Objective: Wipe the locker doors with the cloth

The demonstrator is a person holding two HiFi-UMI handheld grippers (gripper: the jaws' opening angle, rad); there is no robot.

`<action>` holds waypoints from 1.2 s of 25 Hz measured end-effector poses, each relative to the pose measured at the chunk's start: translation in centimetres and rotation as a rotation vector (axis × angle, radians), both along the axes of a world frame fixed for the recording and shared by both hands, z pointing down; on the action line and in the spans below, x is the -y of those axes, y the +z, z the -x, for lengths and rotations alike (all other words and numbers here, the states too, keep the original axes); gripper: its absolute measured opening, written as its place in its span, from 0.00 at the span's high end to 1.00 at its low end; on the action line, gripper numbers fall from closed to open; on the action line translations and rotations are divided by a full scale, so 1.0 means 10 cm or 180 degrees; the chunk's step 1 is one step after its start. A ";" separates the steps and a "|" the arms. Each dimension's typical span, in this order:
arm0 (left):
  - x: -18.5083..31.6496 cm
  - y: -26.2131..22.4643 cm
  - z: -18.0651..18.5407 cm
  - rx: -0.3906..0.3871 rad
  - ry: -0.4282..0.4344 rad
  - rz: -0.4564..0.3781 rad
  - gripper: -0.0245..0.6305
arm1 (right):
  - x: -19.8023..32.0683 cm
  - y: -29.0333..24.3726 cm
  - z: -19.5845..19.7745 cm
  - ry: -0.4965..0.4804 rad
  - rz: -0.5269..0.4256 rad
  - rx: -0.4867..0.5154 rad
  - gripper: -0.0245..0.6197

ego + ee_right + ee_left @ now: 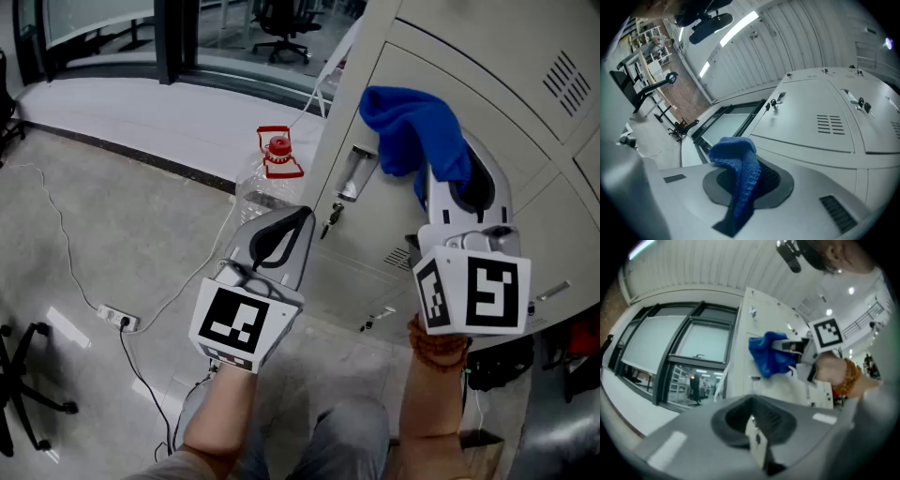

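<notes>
A blue cloth [413,129] is bunched in my right gripper [443,172], which is shut on it and holds it up against a pale grey locker door [506,112]. In the right gripper view the cloth [738,169] drapes out of the jaws and hides their tips, with the locker doors [806,117] ahead. My left gripper [301,218] hovers lower left, by the locker's edge, shut with nothing in it. The left gripper view shows the cloth [768,354] and the right gripper [797,348] on the door [743,329].
A clear bottle with a red cap [277,156] stands on the floor beside the lockers. Keys hang from a lock [330,220] near the left gripper. A power strip [118,319] with cables lies on the floor at left. An office chair base [23,389] sits at lower left.
</notes>
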State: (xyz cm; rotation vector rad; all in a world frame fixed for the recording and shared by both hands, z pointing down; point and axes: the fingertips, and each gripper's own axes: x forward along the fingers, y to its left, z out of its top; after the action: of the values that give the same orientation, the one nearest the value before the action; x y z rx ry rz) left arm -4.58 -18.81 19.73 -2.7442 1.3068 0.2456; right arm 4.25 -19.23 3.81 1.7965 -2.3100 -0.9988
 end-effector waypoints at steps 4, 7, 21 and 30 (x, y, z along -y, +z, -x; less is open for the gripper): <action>0.03 0.02 0.07 0.0062 0.0010 -0.0039 0.96 | 0.12 -0.28 0.09 0.0135 -0.0142 -0.0077 0.89; 0.05 0.04 0.11 0.0097 0.0012 -0.0041 0.96 | 0.21 -0.40 0.10 0.0295 -0.0234 -0.0185 0.89; 0.12 -0.24 -0.05 0.0133 0.0048 -0.0260 0.96 | 0.40 -0.23 0.04 0.0684 -0.0278 -0.0569 0.89; 0.23 -0.01 -0.22 0.0158 0.0109 -0.0131 0.96 | 0.40 0.49 -0.02 0.0717 -0.0157 -0.0752 0.89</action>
State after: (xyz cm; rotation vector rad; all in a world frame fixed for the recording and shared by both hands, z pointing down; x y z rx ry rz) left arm -2.34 -21.12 19.58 -2.7220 1.2295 0.2031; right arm 4.50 -23.20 8.75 1.7951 -1.9151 -1.1664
